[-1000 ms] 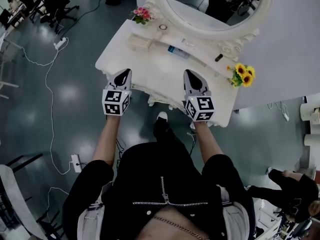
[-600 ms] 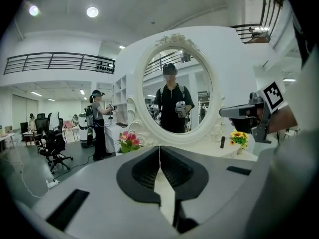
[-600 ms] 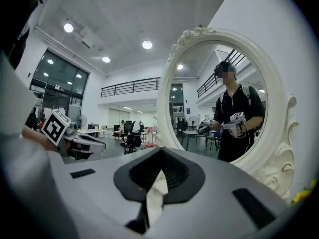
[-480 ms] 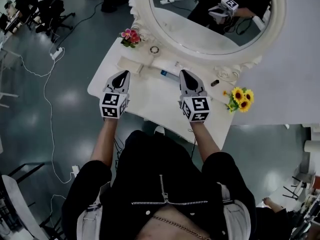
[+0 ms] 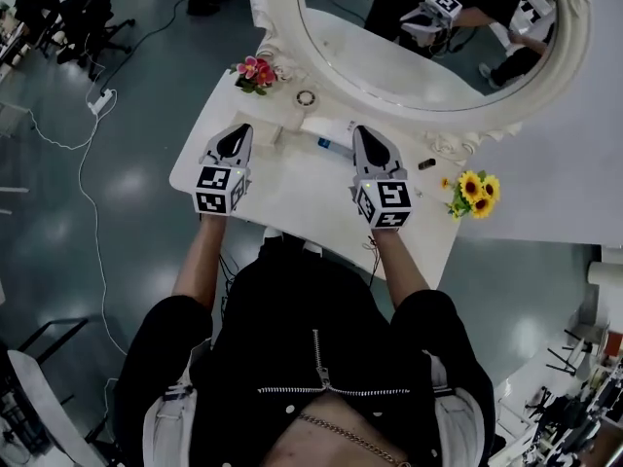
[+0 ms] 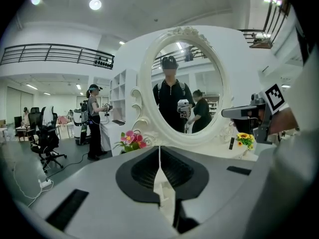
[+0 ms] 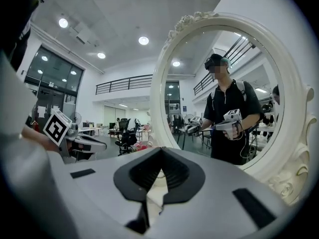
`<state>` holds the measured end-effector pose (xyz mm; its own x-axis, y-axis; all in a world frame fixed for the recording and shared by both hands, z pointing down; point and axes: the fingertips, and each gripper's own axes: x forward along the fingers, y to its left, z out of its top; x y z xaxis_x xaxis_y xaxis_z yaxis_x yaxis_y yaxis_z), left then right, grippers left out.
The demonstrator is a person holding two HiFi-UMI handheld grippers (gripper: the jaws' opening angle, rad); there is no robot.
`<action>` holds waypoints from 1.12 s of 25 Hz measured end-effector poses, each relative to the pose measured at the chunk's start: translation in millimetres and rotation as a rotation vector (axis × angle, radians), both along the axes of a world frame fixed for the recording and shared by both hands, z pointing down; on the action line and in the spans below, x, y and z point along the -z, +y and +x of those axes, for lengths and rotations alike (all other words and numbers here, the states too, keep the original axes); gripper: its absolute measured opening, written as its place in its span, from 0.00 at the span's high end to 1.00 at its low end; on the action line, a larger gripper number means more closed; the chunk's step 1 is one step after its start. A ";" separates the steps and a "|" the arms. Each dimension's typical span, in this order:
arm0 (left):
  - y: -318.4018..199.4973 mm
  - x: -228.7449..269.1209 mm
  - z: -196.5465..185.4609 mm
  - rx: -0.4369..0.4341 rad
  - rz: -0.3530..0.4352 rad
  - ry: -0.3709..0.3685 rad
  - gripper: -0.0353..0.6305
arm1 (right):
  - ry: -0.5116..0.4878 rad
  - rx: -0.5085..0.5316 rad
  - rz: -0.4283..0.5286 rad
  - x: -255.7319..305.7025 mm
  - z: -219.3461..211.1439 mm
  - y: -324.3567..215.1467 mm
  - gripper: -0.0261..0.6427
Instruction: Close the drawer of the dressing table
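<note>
The white dressing table (image 5: 292,191) stands against the wall under its oval mirror (image 5: 428,56). Its drawer front is hidden below the front edge and my body. My left gripper (image 5: 237,130) hovers over the left half of the tabletop, jaws shut with nothing between them. My right gripper (image 5: 375,134) hangs over the middle right, also shut and empty. Both point at the mirror. In the left gripper view the closed left gripper (image 6: 159,148) faces the mirror, with the right gripper (image 6: 249,112) off to its right. In the right gripper view the closed right gripper (image 7: 160,151) shows, with the left gripper (image 7: 84,142) at the left.
On the tabletop are pink flowers (image 5: 255,70) at the back left, sunflowers (image 5: 473,193) at the right, a small round ring (image 5: 306,97), a blue-labelled item (image 5: 331,146) and a small dark object (image 5: 426,163). Cables and office chairs are on the floor at the left.
Both grippers have moved from the table's front edge forward over the tabletop, towards the mirror. I now stand closer, my body against the front edge. The jaws stayed shut.
</note>
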<state>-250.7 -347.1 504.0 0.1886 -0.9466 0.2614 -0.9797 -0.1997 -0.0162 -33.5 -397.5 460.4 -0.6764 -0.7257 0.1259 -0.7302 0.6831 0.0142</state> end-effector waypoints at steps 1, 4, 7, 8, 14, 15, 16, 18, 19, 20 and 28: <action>-0.9 -3.8 -4.5 0.002 -0.004 0.001 0.91 | 0.005 0.000 -0.001 -1.5 -3.2 -0.7 0.95; -0.7 -21.4 -16.1 0.016 -0.031 0.013 0.85 | 0.021 -0.002 -0.015 -7.7 -9.5 -1.6 0.95; 0.5 -45.1 -27.3 0.027 -0.082 0.061 0.66 | 0.027 -0.008 -0.034 -12.9 -14.7 -2.8 0.95; 1.8 -53.3 -31.1 0.028 -0.101 0.096 0.64 | 0.029 -0.009 -0.039 -14.6 -16.7 -2.8 0.95; 5.7 -113.0 -48.2 0.042 -0.245 0.255 0.62 | 0.049 -0.029 -0.055 -20.6 -16.8 -5.9 0.95; 4.8 -125.4 -50.8 0.044 -0.274 0.270 0.62 | 0.051 -0.036 -0.056 -20.7 -15.6 -6.9 0.95; 3.4 -137.6 -53.5 0.047 -0.302 0.279 0.62 | 0.051 -0.043 -0.055 -20.5 -14.2 -8.1 0.95; 1.7 -162.2 -57.9 0.055 -0.356 0.296 0.62 | 0.053 -0.060 -0.056 -21.6 -9.7 -9.2 0.95; 2.1 -174.9 -58.4 0.060 -0.384 0.307 0.62 | 0.057 -0.070 -0.059 -23.2 -5.7 -8.7 0.95; 2.9 -187.4 -57.2 0.061 -0.413 0.320 0.63 | 0.063 -0.081 -0.065 -25.1 -0.4 -7.8 0.95; -6.6 -237.3 -61.1 0.093 -0.533 0.497 0.68 | 0.082 -0.155 -0.094 -33.1 22.6 -8.6 0.95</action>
